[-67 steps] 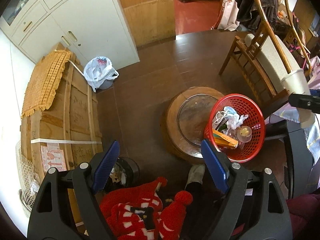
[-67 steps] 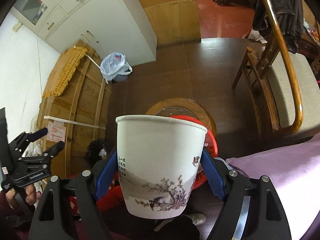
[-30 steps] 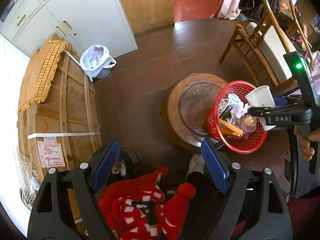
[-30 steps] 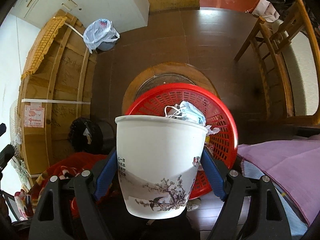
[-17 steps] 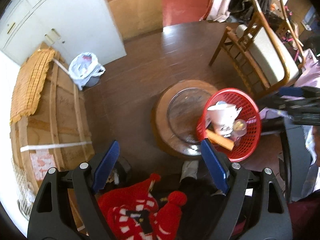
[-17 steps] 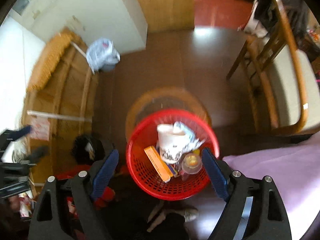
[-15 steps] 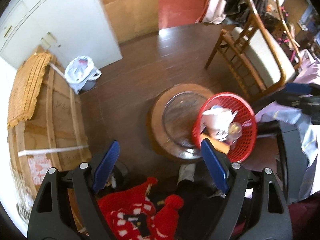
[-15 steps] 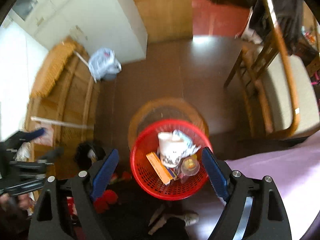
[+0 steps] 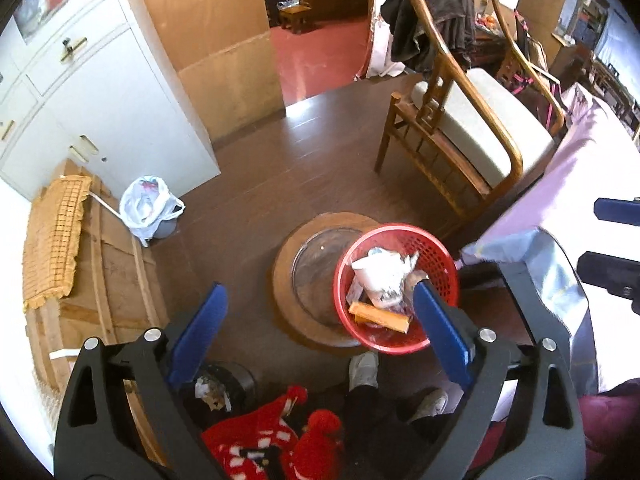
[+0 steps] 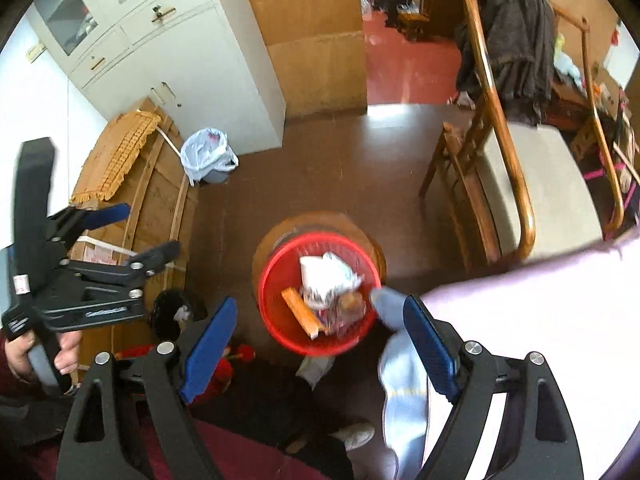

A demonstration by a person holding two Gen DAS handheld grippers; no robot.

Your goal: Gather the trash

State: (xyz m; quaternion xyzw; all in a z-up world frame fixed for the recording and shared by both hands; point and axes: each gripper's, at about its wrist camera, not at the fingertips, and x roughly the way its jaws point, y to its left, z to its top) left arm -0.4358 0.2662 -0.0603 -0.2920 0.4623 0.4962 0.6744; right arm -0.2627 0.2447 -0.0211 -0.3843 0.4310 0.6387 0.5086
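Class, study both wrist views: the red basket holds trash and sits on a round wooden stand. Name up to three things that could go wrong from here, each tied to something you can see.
1. The red basket sits off-centre, overhanging the round wooden stand; a nudge might tip it.
2. The paper cup lies on top of the other trash, so it could roll out.
3. The person's shoe is just below the basket; a step might knock the stand.

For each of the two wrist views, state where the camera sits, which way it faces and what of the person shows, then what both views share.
Left wrist: on the left gripper, jaws opening and empty, looking steeply down at the red basket; the person's shoes show.
Right wrist: on the right gripper, open and empty, looking steeply down; the hand shows.
Shared: red basket, paper cup, wooden stool, chair.
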